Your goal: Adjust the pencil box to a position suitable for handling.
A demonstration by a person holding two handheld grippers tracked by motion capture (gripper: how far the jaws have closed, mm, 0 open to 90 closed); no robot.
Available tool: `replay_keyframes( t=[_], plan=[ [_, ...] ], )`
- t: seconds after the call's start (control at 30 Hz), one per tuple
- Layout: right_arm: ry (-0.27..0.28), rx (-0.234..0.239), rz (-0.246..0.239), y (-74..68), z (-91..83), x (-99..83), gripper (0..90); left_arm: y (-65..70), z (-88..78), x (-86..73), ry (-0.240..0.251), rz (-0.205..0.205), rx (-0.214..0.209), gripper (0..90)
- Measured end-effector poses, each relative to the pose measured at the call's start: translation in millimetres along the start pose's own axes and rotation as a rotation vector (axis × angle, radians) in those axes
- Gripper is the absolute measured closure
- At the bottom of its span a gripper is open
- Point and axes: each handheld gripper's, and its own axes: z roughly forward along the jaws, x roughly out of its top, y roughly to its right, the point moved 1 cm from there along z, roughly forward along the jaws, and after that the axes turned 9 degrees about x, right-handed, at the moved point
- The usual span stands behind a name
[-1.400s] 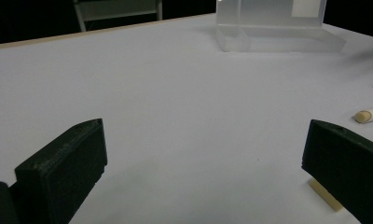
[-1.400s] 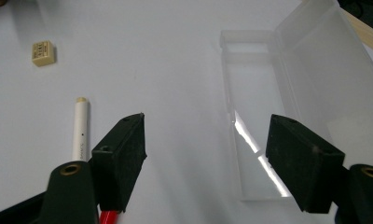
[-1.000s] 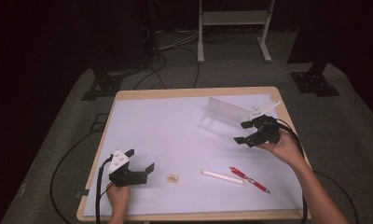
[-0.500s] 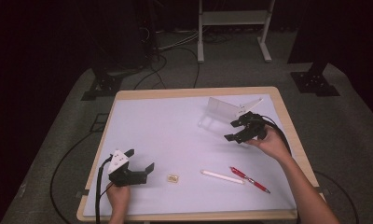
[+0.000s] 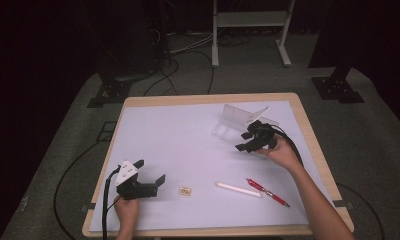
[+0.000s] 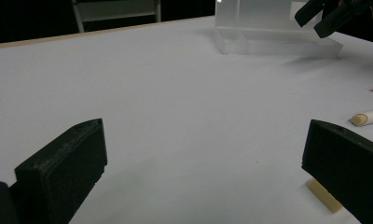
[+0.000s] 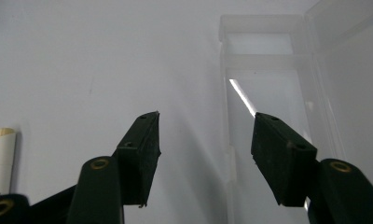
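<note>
- Dark floor with trailing cables and a white metal stand (image 5: 250,20) surrounds a wood-edged table (image 5: 308,130) whose top is covered by a pale white sheet.
- At the table's 2 o'clock, the right gripper (image 5: 249,141) is held above a clear plastic case (image 5: 238,120) lying open with its lid raised; the right hand (image 5: 283,152) reaches in from 5 o'clock, forearm stretched diagonally across the sheet.
- In the right gripper view its jaws stand moderately apart, having just been closing, with the case's near edge (image 7: 229,154) between them and no pad touching it.
- At 7 o'clock the left gripper (image 5: 150,172) rests low by the near edge, its hand (image 5: 125,210) behind it, jaws spread wide with only bare sheet between them.
- A small tan eraser (image 5: 186,191) lies just beside the left gripper, toward 3 o'clock.
- Near 5 o'clock a white pen (image 5: 238,189) and a red pen (image 5: 268,192) lie close together, well apart from the case.
</note>
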Motion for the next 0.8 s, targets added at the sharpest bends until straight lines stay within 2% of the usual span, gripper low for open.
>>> replay_keyframes(
  t=[0.23,0.57,0.8],
  plan=[
    [-0.026,-0.037,0.0,4.1,7.6,0.2,47.9,-0.4,0.1,0.0,0.002,-0.006,0.001,0.0],
    [-0.061,-0.044,0.014,11.5,19.6,-1.1,55.1,-0.7,-0.1,0.1,0.002,-0.009,0.0,0.0],
    [-0.078,-0.054,0.038,19.4,21.8,-5.0,62.4,-1.1,-0.6,-0.1,0.006,-0.013,0.0,0.0]
  ],
)
